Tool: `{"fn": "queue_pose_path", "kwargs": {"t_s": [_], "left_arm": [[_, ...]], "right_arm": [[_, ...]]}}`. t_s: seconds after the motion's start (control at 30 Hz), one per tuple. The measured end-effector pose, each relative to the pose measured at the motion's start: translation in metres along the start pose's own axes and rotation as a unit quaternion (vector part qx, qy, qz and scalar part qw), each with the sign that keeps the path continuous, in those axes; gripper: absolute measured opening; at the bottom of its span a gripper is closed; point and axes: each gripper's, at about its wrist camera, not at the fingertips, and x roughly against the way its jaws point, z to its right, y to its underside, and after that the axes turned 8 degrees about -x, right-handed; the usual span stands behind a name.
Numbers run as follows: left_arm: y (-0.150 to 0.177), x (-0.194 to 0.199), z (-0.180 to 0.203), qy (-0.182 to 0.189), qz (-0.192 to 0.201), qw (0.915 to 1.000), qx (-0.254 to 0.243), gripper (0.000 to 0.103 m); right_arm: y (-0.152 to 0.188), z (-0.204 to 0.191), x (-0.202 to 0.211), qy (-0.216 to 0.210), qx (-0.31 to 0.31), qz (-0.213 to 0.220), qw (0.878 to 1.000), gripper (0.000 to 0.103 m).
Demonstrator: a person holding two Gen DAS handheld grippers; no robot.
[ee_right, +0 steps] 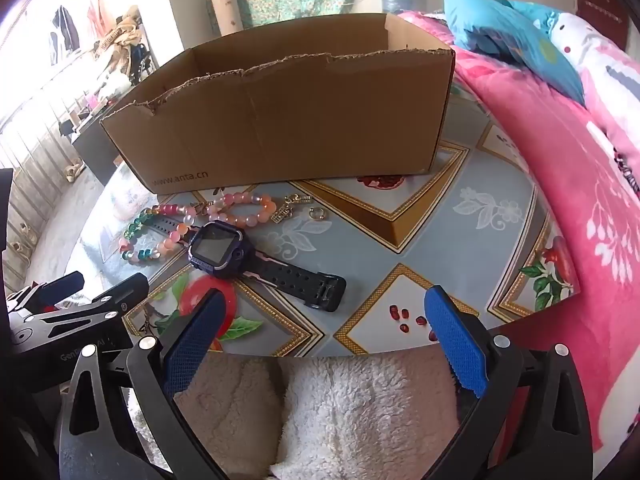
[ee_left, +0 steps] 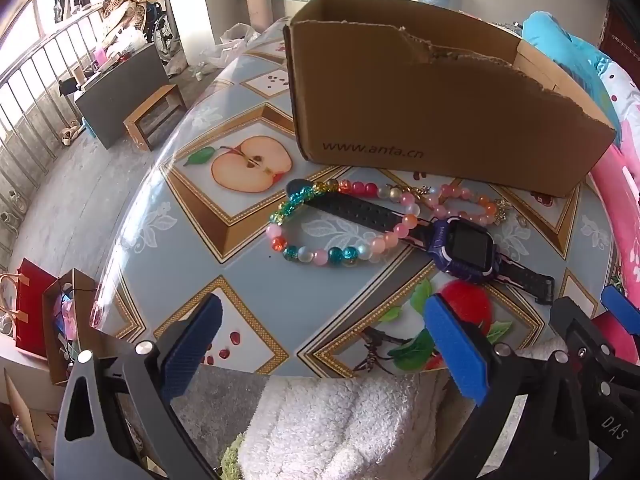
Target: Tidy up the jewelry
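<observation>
Left gripper (ee_left: 324, 328): jaws spread wide, nothing between the two blue pads (ee_left: 456, 344), poised above the near edge of the table (ee_left: 192, 248). Right gripper (ee_right: 326, 326): jaws likewise spread wide and empty, above the same near edge; its two blue pads (ee_right: 456, 340) are clear of every item. Each gripper's black frame shows at the border of the other's view.

Items on the table, counted outward from the grippers:

1. One wristwatch (ee_right: 218, 249), purple case, black strap, lying flat just ahead of both grippers.
2. Two beaded bracelets. The larger multicoloured bracelet (ee_left: 320, 236) lies over one end of the watch strap. The smaller pink-and-orange bracelet (ee_right: 248, 210) lies just behind the watch, touching the larger one.
3. Gold-coloured charms (ee_right: 290, 206) beside the smaller bracelet; the count cannot be told.
4. One small gold ring (ee_right: 317, 213), just right of the charms.
5. One open cardboard box (ee_right: 288, 120) with torn upper edges, standing behind all the jewelry.

A pink patterned blanket (ee_right: 560, 152) lies along the right side of the table.
</observation>
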Motion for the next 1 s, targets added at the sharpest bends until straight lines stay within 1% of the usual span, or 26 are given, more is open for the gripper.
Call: {"fn": "queue_pose_path", "kwargs": {"t_s": [0.3,0.37,0.4,0.47,1.0], "left_arm": [[0.001,0.005,-0.003,0.003,0.006,1.0,0.002,0.099],[0.002,0.006,-0.005,0.006,0.005,1.0,0.003,0.099],[0.006,0.002,-0.006,0.008,-0.004,1.0,0.0,0.099],[0.002,-0.004,-0.002,0.008,-0.011,0.9999,0.0,0.099],[0.002,-0.006,-0.002,0.009,-0.009,0.9999,0.0,0.099]], "right_arm": [[-0.002,-0.003,0.002,0.003,0.001,0.0,1.0,0.095],[-0.001,-0.003,0.001,0.004,0.001,0.0,1.0,0.095],[-0.001,-0.003,0.001,0.004,0.001,0.0,1.0,0.095],[-0.001,-0.003,0.001,0.004,0.001,0.0,1.0,0.095],[-0.002,-0.005,0.004,0.006,0.004,0.002,1.0,0.095]]}}
